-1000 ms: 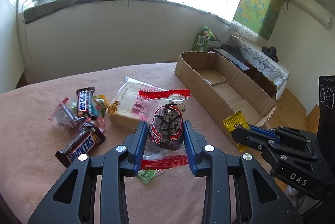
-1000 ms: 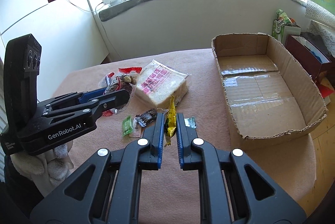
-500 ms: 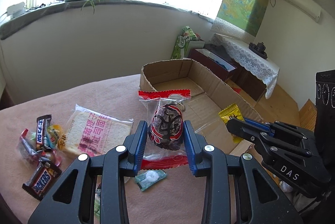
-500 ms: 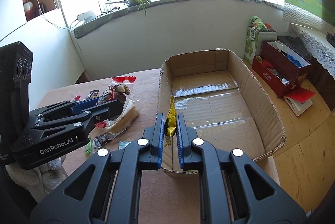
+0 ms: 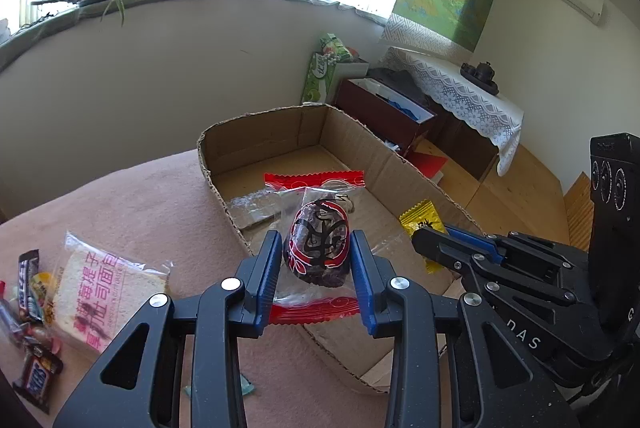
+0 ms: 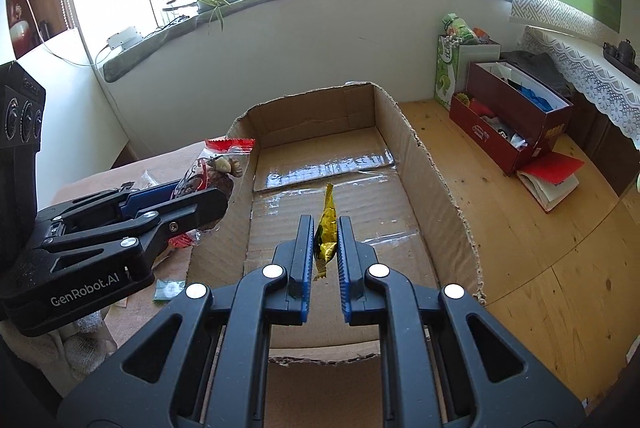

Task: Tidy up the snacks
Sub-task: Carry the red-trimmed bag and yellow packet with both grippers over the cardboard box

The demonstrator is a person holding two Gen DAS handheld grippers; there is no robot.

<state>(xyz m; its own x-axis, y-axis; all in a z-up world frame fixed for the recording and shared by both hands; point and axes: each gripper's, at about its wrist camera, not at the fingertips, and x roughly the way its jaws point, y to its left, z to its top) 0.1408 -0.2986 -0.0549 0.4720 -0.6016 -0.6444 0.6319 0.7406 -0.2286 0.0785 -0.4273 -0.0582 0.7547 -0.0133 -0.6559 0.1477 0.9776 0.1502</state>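
My left gripper (image 5: pixel 316 248) is shut on a clear, red-edged packet with a dark round cake (image 5: pixel 318 246), held over the near left wall of the open cardboard box (image 5: pixel 256 132). The same packet (image 6: pixel 212 176) and the left gripper (image 6: pixel 212 200) show at the box's left side in the right wrist view. My right gripper (image 6: pixel 325 228) is shut on a small yellow foil packet (image 6: pixel 326 224), hanging above the box floor (image 6: pixel 332 164). In the left wrist view that yellow packet (image 5: pixel 422 222) sticks out of the right gripper (image 5: pixel 424 240).
On the pink tablecloth (image 5: pixel 140 204) to the left lie a wrapped bread slice (image 5: pixel 100 288), Snickers bars (image 5: pixel 36 376) and small sweets. A small green packet (image 6: pixel 170 290) lies by the box. Right of the table are wooden floor (image 6: pixel 540 248), a red box (image 6: pixel 516 116) and a lace-covered cabinet (image 5: pixel 460 88).
Both grippers have moved right with their packets, away from the snack pile on the table and over the cardboard box. Neither grip has changed.
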